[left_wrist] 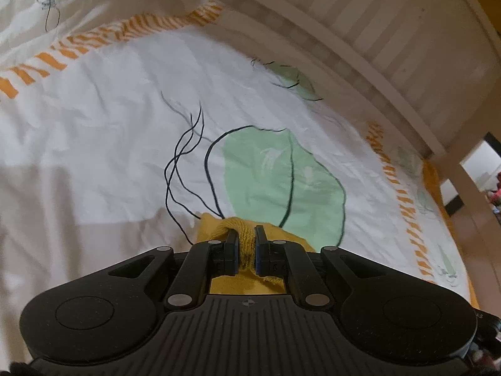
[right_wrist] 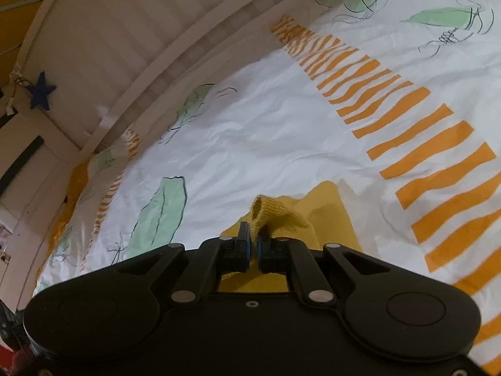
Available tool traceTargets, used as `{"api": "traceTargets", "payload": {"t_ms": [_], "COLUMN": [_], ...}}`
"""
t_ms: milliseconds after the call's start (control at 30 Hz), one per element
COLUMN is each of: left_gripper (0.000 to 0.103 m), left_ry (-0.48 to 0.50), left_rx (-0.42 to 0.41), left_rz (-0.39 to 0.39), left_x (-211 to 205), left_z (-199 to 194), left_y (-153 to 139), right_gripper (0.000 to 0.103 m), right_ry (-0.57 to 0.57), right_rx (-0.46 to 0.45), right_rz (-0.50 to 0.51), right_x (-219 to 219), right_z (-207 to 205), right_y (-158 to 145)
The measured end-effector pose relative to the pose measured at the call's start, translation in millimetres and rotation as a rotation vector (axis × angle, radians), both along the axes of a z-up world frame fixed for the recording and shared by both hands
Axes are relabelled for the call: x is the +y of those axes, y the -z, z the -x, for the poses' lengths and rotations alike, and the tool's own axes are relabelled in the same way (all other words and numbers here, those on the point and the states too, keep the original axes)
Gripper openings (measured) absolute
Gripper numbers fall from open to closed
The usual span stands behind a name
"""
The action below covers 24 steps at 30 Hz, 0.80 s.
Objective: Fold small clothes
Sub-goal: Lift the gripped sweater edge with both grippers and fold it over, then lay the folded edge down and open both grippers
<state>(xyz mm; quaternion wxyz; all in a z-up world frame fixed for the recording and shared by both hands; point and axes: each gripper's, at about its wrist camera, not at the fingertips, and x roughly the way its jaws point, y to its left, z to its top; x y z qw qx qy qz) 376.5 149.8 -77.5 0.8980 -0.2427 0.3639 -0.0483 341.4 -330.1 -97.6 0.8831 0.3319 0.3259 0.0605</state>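
A small yellow knit garment (left_wrist: pixel 213 225) lies on a white bedcover (left_wrist: pixel 109 131). My left gripper (left_wrist: pixel 245 233) is shut on a bunched ribbed edge of the garment, which fills the gap between the fingers. In the right wrist view the same yellow garment (right_wrist: pixel 325 216) spreads under the tool, and my right gripper (right_wrist: pixel 254 235) is shut on another ribbed edge that sticks up in a loop above the fingertips. Most of the garment is hidden below both tools.
The bedcover (right_wrist: pixel 266 131) has green leaf prints (left_wrist: pixel 281 181), black line drawings and orange stripes (right_wrist: pixel 422 144). A white slatted bed rail (left_wrist: pixel 360 31) runs along the far side. A blue star (right_wrist: pixel 40 94) hangs on the rail's end.
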Motion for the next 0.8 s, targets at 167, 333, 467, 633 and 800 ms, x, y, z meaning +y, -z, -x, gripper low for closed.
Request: {"api": "traceTargets", "payload": {"t_ms": [167, 333, 467, 633, 800], "left_gripper": [0.011, 0.028, 0.044, 0.048, 0.049], "left_ry": [-0.007, -0.009, -0.006, -0.014, 0.067], "left_rx": [0.047, 0.053, 0.017, -0.007, 0.063], "left_rz": [-0.022, -0.029, -0.114, -0.157, -0.184], "left_x": [-0.8, 3.7, 5.1, 5.6, -6.7], "left_z": [-12.2, -3.9, 13.2, 35.0, 41.5], "left_y": [15.9, 15.2, 1.8, -5.5, 2.6], "right_gripper": [0.011, 0.012, 0.018, 0.036, 0.056], "right_ry": [0.040, 0.075, 0.078, 0.095, 0.097], "right_rx": [0.033, 0.064, 0.067, 0.050, 0.020], "right_rz": [0.002, -0.023, -0.008, 0.027, 0.117], "right_x": [-1.7, -6.7, -7.1, -5.1, 2.1], "right_z": [-15.6, -22.4, -21.5, -17.3, -9.3], "right_y": [12.9, 23.8, 23.4, 16.4, 2.1]}}
